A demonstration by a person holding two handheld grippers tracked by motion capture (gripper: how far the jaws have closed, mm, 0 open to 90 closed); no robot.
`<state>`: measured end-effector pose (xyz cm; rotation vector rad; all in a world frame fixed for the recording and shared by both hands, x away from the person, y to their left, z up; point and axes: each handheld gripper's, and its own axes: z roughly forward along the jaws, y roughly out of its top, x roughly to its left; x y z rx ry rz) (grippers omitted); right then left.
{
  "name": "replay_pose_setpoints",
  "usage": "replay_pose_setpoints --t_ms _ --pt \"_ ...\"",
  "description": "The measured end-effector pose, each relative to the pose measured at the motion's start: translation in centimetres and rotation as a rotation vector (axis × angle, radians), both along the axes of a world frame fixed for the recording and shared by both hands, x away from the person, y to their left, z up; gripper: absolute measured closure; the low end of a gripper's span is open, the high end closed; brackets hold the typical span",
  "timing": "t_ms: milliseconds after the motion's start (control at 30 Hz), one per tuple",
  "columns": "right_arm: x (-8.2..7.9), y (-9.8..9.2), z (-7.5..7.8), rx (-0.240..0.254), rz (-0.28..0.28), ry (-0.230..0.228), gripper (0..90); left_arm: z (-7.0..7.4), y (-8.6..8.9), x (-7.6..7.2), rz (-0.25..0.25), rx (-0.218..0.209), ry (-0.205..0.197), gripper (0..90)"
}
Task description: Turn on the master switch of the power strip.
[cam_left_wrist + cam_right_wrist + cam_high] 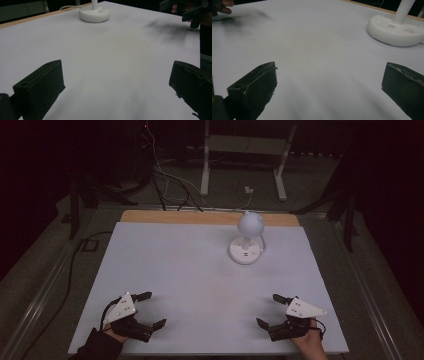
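Note:
A white desk lamp (pixel 247 239) stands at the far middle of the white table (pixel 200 270), its round head on a short stem over a round base (pixel 94 13) (pixel 395 29). My left gripper (pixel 151 309) rests near the front left edge, open, with nothing between its jaws. Near the front right edge my right gripper (pixel 270 310) is open too, jaws wide apart over bare table. The left gripper view shows the other gripper (pixel 191 15) far off at the top right.
A wooden strip (pixel 210 217) runs along the table's far edge. Beyond it on the floor are cables (pixel 170 180) and the white legs of a stand (pixel 242 165). A person's hand (pixel 223 6) shows at the top left of the right gripper view.

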<state>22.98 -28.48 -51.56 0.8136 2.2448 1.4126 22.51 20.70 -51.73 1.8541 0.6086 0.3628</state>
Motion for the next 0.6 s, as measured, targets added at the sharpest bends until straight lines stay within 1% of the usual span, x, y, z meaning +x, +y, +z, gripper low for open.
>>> replay_pose_setpoints --t_ms 67,133,233,367,467,500,567,600 --pt "-0.1 0.2 0.2 -0.004 0.003 0.003 0.0 0.0 0.0 0.0 0.002 -0.001 0.000 0.2" --pt "-0.1 0.4 0.4 0.000 0.012 0.027 0.0 0.0 0.0 0.0 0.004 0.000 -0.001 0.2" --pt "-0.2 0.8 0.5 -0.017 0.024 0.048 0.0 0.1 0.1 -0.1 0.006 -0.002 -0.002 0.2" --pt "-0.2 1.3 0.9 -0.021 0.045 0.081 0.0 0.1 0.0 -0.1 0.006 -0.001 -0.003 0.2" --pt "-0.2 1.7 1.2 -0.039 0.057 0.102 0.0 0.1 0.0 -0.1 0.006 -0.003 -0.005 0.2" --pt "-0.2 1.8 1.3 -0.041 0.064 0.111 0.0 0.1 0.0 -0.1 0.006 -0.003 -0.005 0.2" --pt "-0.1 1.9 1.7 -0.022 0.076 0.127 0.0 0.1 0.0 -0.1 0.006 -0.002 -0.003 0.1" --pt "-0.1 2.0 1.9 -0.024 0.080 0.129 0.0 0.1 0.0 -0.1 0.006 0.000 -0.003 0.2"
